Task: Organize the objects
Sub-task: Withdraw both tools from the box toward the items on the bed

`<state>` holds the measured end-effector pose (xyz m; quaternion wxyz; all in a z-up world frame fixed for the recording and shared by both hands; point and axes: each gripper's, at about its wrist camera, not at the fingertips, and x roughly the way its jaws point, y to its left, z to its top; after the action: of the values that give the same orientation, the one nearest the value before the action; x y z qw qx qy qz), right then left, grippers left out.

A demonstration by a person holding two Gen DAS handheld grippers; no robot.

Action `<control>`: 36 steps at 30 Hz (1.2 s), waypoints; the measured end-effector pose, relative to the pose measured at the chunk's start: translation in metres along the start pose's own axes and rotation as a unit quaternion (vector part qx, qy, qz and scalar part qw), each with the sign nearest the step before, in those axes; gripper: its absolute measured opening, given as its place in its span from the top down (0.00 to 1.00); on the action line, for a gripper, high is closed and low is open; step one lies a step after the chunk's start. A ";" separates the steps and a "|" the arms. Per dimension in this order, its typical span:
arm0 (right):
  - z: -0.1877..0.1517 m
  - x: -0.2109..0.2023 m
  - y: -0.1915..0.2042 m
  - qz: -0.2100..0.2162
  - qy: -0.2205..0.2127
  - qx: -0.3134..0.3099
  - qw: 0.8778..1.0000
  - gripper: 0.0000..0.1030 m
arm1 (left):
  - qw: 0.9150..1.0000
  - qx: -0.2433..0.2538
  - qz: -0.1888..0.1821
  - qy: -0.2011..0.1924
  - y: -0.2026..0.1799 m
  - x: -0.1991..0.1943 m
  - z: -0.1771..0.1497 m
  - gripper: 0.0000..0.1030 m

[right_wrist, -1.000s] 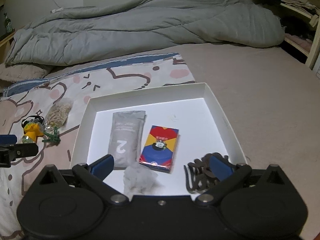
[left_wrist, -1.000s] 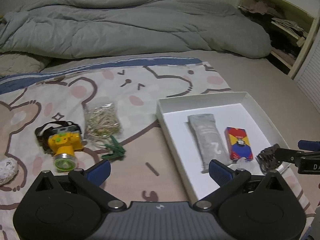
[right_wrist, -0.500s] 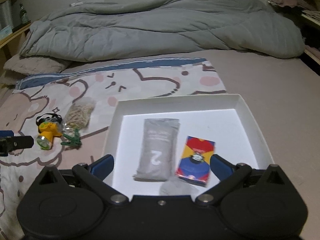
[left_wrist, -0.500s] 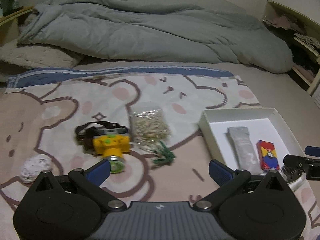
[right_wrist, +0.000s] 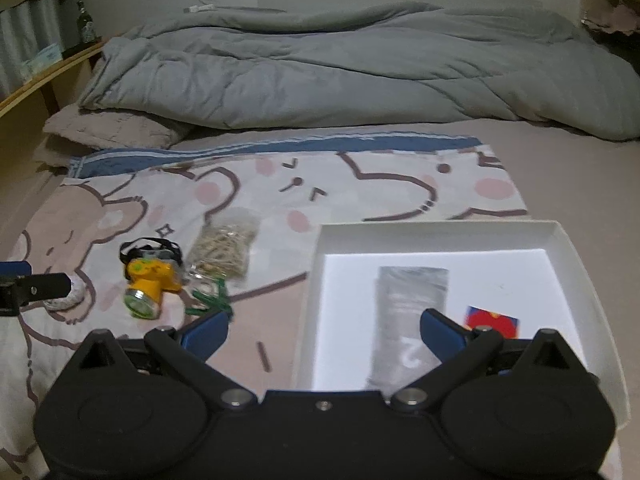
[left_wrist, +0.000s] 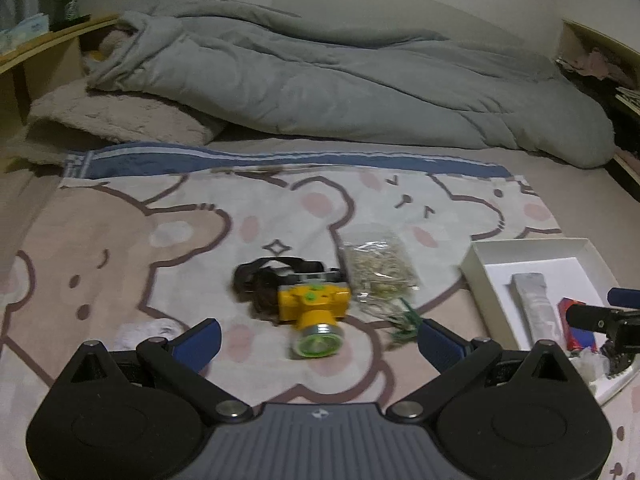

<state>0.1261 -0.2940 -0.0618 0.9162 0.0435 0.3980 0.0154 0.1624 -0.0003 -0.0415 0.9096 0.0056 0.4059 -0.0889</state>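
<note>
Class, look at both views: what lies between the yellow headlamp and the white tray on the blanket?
Between the yellow headlamp and the white tray lie a clear bag of pale sticks and a small green clip; both views show this.

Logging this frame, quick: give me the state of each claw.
Left claw: open, holding nothing, above the yellow headlamp.
Right claw: open, holding nothing, at the white box edge.
</note>
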 end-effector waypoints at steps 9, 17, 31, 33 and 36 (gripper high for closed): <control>0.013 0.013 0.037 0.026 -0.009 -0.017 0.999 0.00 | 1.000 -0.011 0.028 0.001 0.036 0.000 -0.002 0.00; 0.019 0.021 0.064 0.044 -0.021 -0.036 0.998 0.00 | 0.999 -0.028 0.042 -0.002 0.059 -0.001 -0.003 0.00; 0.024 0.047 0.079 0.057 -0.030 -0.041 0.997 0.00 | 0.997 -0.059 0.055 -0.014 0.106 0.021 0.001 0.00; 0.025 0.054 0.078 0.060 -0.024 -0.037 0.997 0.00 | 0.996 -0.070 0.057 -0.011 0.114 0.028 0.001 0.00; 0.026 0.064 0.075 0.059 -0.011 -0.024 0.998 0.00 | 0.994 -0.087 0.059 0.000 0.127 0.040 0.000 0.00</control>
<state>0.1892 -0.2167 -0.0844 0.9188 0.0456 0.3843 0.0785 0.2099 0.1179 -0.0791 0.9102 -0.0494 0.4113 0.0004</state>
